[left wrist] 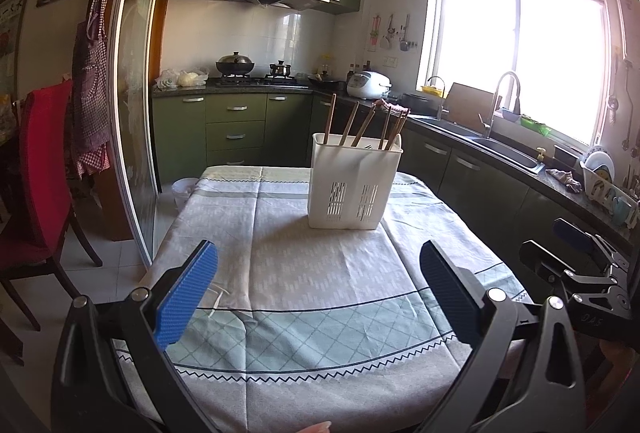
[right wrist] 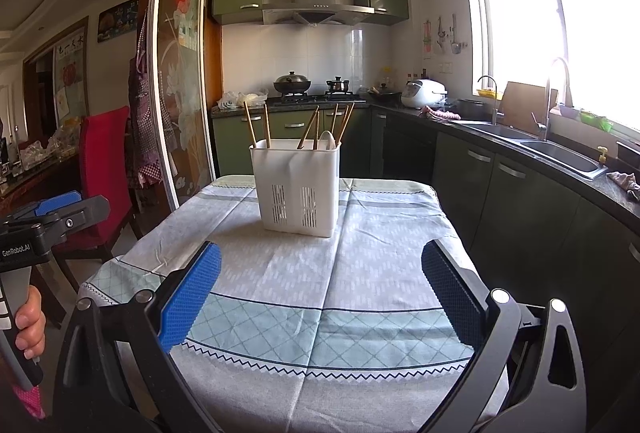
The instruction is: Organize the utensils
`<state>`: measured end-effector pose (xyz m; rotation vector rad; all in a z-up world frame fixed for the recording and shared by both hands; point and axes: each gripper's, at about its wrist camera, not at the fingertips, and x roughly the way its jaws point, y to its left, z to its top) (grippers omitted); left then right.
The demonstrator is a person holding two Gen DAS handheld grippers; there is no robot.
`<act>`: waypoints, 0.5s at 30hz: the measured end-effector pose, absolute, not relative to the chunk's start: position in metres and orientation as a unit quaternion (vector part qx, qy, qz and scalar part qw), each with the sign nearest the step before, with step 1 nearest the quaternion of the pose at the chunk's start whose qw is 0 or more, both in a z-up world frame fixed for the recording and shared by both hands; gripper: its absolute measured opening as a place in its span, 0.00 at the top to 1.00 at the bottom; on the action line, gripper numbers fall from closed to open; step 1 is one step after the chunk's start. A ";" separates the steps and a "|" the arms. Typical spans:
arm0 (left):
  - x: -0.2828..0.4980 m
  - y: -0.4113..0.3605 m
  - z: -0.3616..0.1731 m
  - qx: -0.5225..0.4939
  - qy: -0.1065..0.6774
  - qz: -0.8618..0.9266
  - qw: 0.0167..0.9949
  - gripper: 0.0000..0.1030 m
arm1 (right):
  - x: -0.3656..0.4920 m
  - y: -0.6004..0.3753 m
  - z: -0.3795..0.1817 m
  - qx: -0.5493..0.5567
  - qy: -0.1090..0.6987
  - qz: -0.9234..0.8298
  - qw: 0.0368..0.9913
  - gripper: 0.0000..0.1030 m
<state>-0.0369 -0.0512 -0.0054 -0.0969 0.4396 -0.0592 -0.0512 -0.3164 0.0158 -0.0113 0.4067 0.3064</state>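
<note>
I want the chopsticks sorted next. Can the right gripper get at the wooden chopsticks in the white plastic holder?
Probably yes: the right gripper is open, bare tablecloth lies ahead, and the wooden chopsticks stick up above the white plastic holder.

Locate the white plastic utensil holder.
The white plastic utensil holder stands upright on the far half of the patterned tablecloth, centred ahead of both open tongs.
</note>
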 end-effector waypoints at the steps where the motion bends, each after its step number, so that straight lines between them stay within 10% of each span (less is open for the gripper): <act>1: -0.037 -0.051 -0.006 -0.048 0.218 -0.028 0.974 0.07 | -0.051 -0.316 0.016 -0.007 0.202 0.152 0.968 0.04; 15: -0.036 -0.048 -0.004 -0.053 0.218 -0.032 0.974 0.07 | -0.048 -0.317 0.014 -0.008 0.204 0.151 0.967 0.04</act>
